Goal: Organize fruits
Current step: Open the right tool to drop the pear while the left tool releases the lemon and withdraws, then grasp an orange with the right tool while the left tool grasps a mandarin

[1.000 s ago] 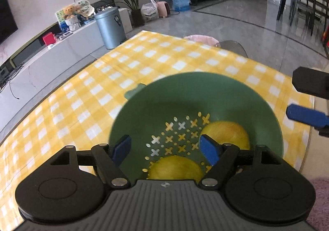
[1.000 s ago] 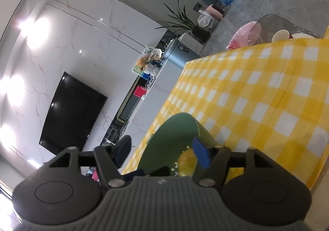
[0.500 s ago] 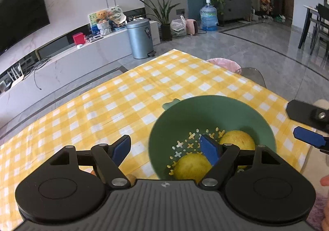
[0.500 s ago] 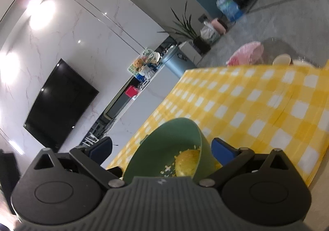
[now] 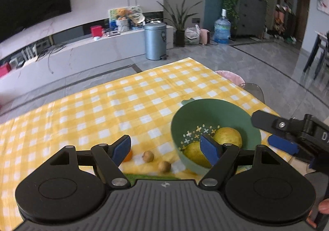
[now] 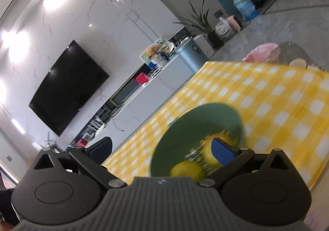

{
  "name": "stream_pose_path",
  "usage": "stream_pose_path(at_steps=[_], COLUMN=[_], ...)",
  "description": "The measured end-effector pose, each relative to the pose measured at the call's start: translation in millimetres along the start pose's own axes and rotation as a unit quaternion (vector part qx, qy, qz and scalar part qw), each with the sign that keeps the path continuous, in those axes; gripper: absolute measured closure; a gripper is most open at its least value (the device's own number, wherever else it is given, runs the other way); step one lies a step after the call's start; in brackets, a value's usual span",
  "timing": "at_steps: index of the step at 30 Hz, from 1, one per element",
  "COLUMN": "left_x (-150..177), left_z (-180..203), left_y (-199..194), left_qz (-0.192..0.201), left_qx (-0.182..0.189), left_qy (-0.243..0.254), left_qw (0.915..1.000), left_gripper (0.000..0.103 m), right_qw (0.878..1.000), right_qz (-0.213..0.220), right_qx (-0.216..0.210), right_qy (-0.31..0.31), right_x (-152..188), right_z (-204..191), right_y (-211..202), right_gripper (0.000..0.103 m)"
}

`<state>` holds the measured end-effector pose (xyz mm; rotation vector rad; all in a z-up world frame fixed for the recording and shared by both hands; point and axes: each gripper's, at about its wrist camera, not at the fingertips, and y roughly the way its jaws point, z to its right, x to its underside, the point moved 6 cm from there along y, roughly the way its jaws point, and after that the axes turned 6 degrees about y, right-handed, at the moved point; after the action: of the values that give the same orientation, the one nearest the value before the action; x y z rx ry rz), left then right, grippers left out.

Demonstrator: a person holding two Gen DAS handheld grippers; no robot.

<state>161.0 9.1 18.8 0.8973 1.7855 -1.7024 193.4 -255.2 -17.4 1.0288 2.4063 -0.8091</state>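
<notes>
A green colander bowl point(image 5: 205, 111) stands on the yellow checked tablecloth point(image 5: 123, 103) and holds two yellow-green pears point(image 5: 228, 135). Two small brown fruits point(image 5: 148, 156) and an orange fruit point(image 5: 128, 156) lie on the cloth to the left of the bowl. My left gripper point(image 5: 166, 149) is open and empty, above the near table edge. My right gripper point(image 6: 162, 149) is open and empty, to the right of the bowl; it also shows in the left wrist view point(image 5: 275, 134). The bowl point(image 6: 195, 126) and pears point(image 6: 187, 170) are blurred in the right wrist view.
A green strip point(image 5: 148, 176) peeks out under my left gripper. Beyond the table are a pink stool point(image 5: 230, 76), a grey bin point(image 5: 155, 40), a low TV cabinet point(image 5: 82, 50) and a water jug point(image 5: 222, 29). The table's right edge is close to the bowl.
My left gripper has pulled back and up to the left, so the small fruits came into view. My right gripper has opened wider and swung, blurring its view.
</notes>
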Motion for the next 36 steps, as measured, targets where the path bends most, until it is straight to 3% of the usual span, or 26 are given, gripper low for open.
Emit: stream_pose_path(at_steps=[6,15,22,27,30,33,36], left_x=[21.2,59.5,101.7,122.1,128.2,130.8,133.4], left_z=[-36.7,-83.3,-107.5,-115.8,-114.7,-112.5,-113.6], left_y=[-27.1,-51.3,-52.5,-40.0,-30.3,-23.0,-15.3], left_qz=[0.005,-0.012,-0.043,-0.049,-0.064,-0.074,-0.08], left_qx=[-0.008,-0.025,-0.018,0.013,0.003,0.004,0.015], left_qy=[-0.068,-0.157,-0.191,-0.206,-0.191,-0.182,-0.186], left_qw=[0.9976,0.9872,0.9804,0.9773,0.9796,0.9805,0.9791], left_gripper=[0.013,0.013,0.013,0.014,0.014,0.014,0.014], right_qw=[0.999,0.995,0.987,0.968,0.964,0.97,0.961], right_qz=[-0.039,-0.074,-0.119,-0.153,-0.163,-0.162,-0.184], right_qx=[-0.014,-0.04,0.042,0.114,0.142,0.134,0.162], right_qy=[-0.014,-0.054,-0.1,-0.161,-0.154,-0.119,-0.126], right_x=[29.6,66.4,96.9,122.2,131.5,124.1,128.4], right_z=[-35.4,-77.8,-75.9,-55.4,-37.0,-28.9,-28.5], right_y=[4.4,5.5,19.8,34.3,43.8,47.8,61.3], right_gripper=[0.004,0.004,0.008,0.034,0.046,0.043,0.043])
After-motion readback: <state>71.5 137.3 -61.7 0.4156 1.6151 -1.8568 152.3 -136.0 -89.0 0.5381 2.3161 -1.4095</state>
